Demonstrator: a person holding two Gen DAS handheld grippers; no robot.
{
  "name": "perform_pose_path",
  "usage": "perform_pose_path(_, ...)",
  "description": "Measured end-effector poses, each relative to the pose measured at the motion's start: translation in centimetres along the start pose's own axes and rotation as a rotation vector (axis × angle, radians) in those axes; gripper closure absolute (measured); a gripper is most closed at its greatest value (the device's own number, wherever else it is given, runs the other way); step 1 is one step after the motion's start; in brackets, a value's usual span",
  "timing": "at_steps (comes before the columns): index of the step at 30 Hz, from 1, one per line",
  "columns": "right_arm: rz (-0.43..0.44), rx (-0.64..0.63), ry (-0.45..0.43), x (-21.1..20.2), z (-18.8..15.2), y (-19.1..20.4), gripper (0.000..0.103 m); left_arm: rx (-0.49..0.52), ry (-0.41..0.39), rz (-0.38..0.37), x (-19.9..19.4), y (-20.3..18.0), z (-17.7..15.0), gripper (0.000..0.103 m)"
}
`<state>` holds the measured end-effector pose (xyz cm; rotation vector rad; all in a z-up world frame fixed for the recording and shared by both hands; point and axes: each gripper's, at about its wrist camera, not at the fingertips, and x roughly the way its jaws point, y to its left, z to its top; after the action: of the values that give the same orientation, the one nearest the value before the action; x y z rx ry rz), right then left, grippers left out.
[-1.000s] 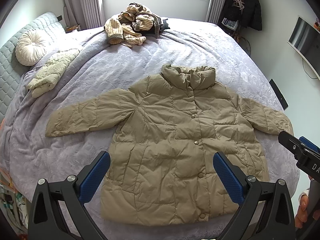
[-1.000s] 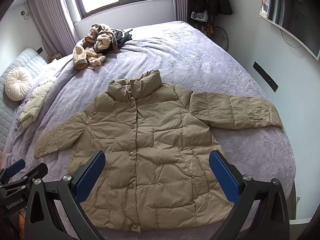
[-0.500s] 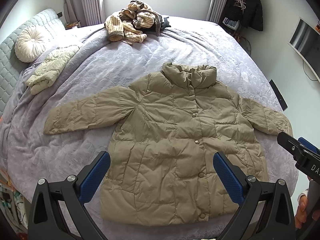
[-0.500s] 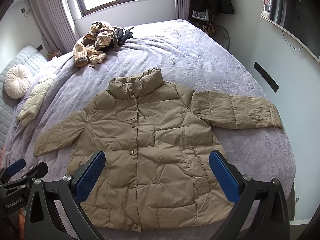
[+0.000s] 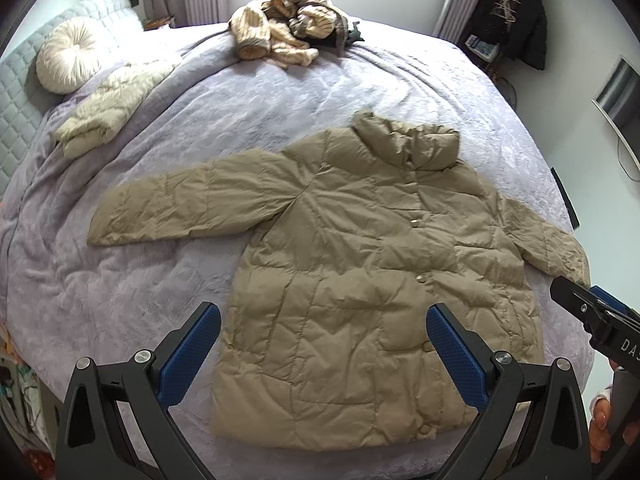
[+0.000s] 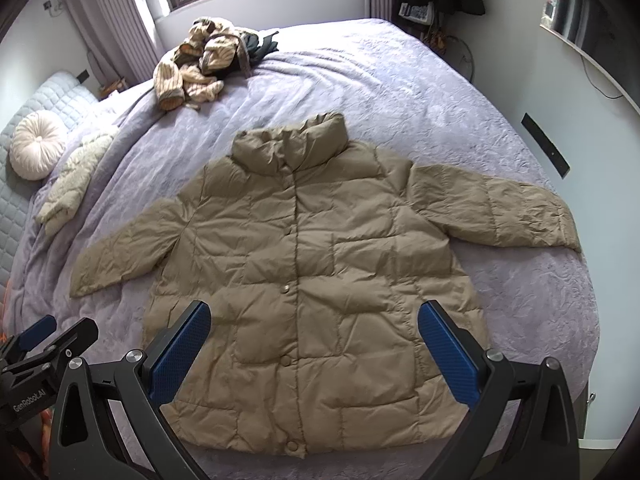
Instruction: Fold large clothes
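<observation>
A bed (image 5: 280, 92) covered in a lilac quilted spread is filling the room and carrying everything in view, and a tan puffer jacket (image 5: 360, 280) is lying flat on its near half, front up, snapped shut, collar pointing toward the window and both sleeves reaching out to the sides. Nothing is folded yet. Farther back, a heap of striped knitwear (image 5: 280, 36) is sitting near the far edge of the bed, a cream quilted garment (image 5: 112, 108) is lying folded by the headboard, and a round cushion (image 5: 68, 54) is resting just beside it. The left hand-held gripper (image 5: 320, 344) is hovering above the jacket's hem with its blue pads spread wide, holding nothing; the right hand-held gripper (image 6: 312, 344) is hanging likewise over the lower front, jaws parted and empty. The jacket is looking light, soft and puffy, with a slick shell likely to slide between the pads and spring back once folded, so a firm pinch through a whole thickness is probably needed. The sleeve cuffs (image 6: 560, 220) are offering the best first hold, thin enough to clamp and well apart from the body, for drawing each sleeve across the chest; the hem corners (image 6: 192, 436) look suited to the later fold toward the collar.
</observation>
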<state>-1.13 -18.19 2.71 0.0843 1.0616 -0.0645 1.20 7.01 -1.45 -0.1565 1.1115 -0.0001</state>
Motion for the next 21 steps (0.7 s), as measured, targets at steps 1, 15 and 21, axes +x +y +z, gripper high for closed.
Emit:
perform_pose_path(1,0.007,-0.005,0.012,0.3,-0.1,0.6,0.0,-0.011,0.009,0.0,0.4,0.8,0.0,0.0)
perform_pose_path(15,0.159,-0.089,0.18,8.3,-1.6,11.4,0.0,-0.227,0.104,-0.007,11.1,15.8,0.1,0.0)
perform_pose_path(21,0.221,-0.134,0.3,13.4,-2.7,15.9,0.0,-0.38,0.07,-0.059,17.9,23.3,1.4,0.0)
